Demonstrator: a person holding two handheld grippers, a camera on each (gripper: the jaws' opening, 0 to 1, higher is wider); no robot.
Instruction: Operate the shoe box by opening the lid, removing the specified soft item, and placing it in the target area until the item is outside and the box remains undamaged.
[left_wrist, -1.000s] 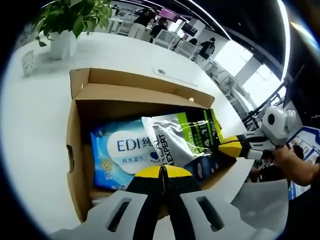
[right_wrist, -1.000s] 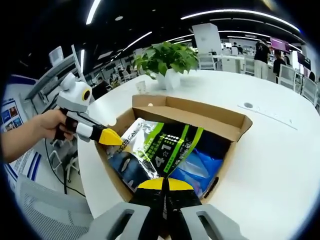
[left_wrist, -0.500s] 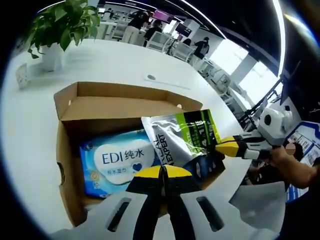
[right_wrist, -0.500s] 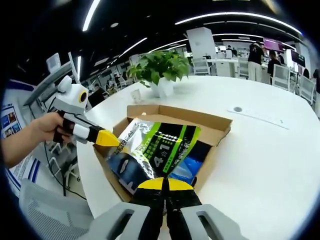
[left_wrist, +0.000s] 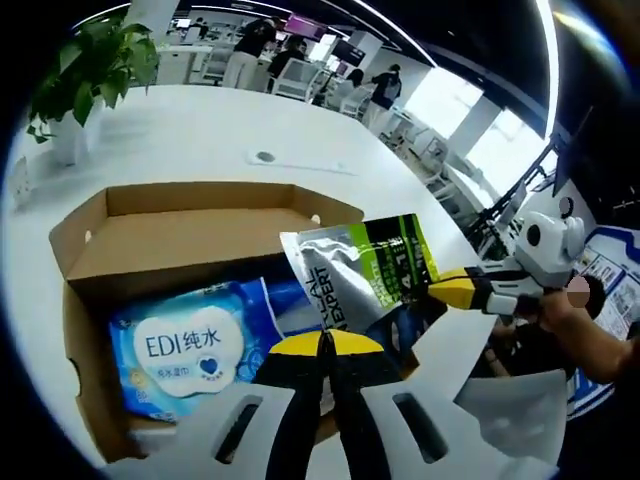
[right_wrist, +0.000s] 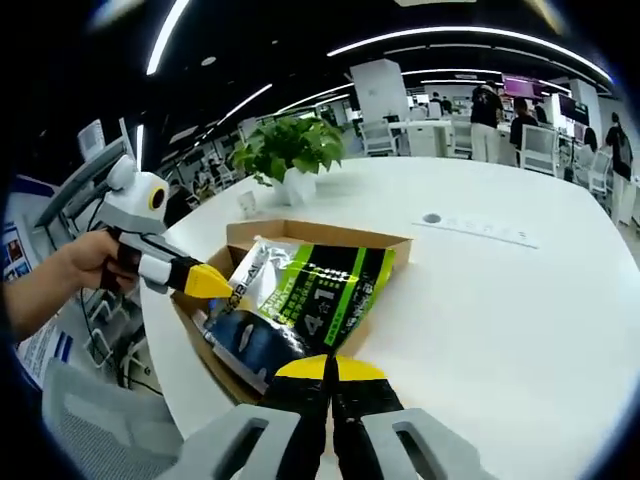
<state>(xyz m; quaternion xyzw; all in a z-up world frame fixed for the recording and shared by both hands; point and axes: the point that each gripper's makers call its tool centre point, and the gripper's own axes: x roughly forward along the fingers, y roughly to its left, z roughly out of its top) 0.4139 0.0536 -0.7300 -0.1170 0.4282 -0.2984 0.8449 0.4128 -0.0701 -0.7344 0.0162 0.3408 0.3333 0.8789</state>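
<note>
Two views tell this moment, taken in turn.

From the left gripper view, the left gripper rises at six o'clock with its yellow-tipped jaws pressed together on the lower edge of a silver and green pouch. The pouch stands up out of the open shoe box, toward three o'clock of the box. The other gripper, the right gripper, comes in from three o'clock, held by a person's hand, its yellow tip meeting the pouch's far edge. A blue pack of wet wipes lies in the box at eight o'clock. The white table runs toward twelve o'clock, with a potted plant at ten o'clock.

From the right gripper view, the right gripper has its jaws clenched on the pouch, which hangs over the box. The left gripper enters from nine o'clock, tip on the pouch's edge, gripped by a hand. The plant sits at eleven o'clock on the table.

By my judgement the lid is open and the pouch is lifted mostly clear between both grippers; carrying it away and setting it down in the target area is left. The cardboard looks unharmed.
</note>
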